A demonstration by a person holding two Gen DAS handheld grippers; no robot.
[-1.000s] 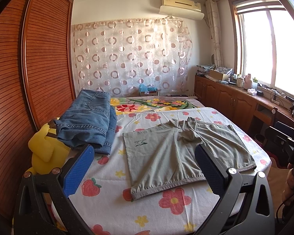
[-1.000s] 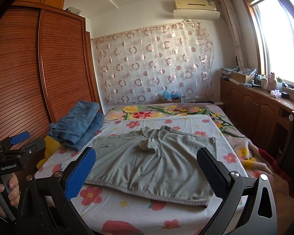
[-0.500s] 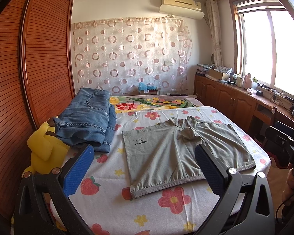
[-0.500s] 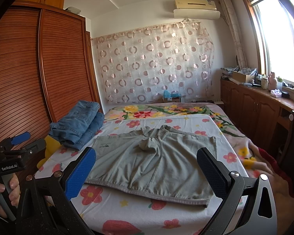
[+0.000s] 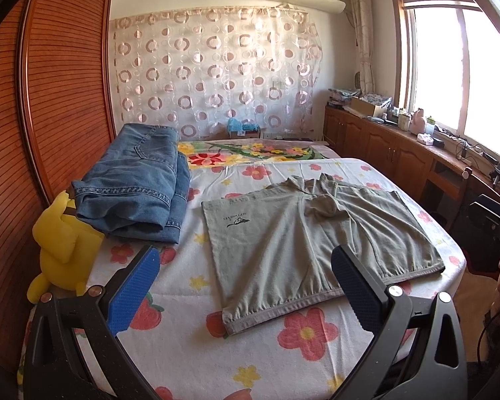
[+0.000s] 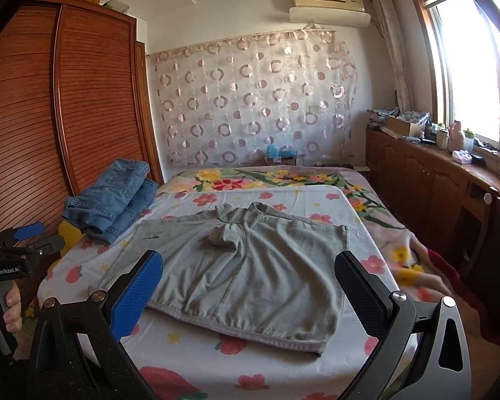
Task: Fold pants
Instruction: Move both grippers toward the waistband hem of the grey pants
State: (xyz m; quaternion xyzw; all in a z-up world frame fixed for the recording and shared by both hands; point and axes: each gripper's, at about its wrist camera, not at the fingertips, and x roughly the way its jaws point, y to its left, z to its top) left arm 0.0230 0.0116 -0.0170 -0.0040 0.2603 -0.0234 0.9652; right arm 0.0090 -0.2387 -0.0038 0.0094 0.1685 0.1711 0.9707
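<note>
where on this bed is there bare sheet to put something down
Bare sheet lies between the grey shorts waistband and the near bed edge, and in a strip beyond the shorts. The left side is crowded by folded jeans and a yellow plush.

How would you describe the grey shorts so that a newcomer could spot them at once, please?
Start at the bed with its flowered sheet. The shorts lie spread flat in the middle of it, right of the jeans. Unlike the folded blue jeans, they are pale grey-green and unfolded, with a small dark logo.
</note>
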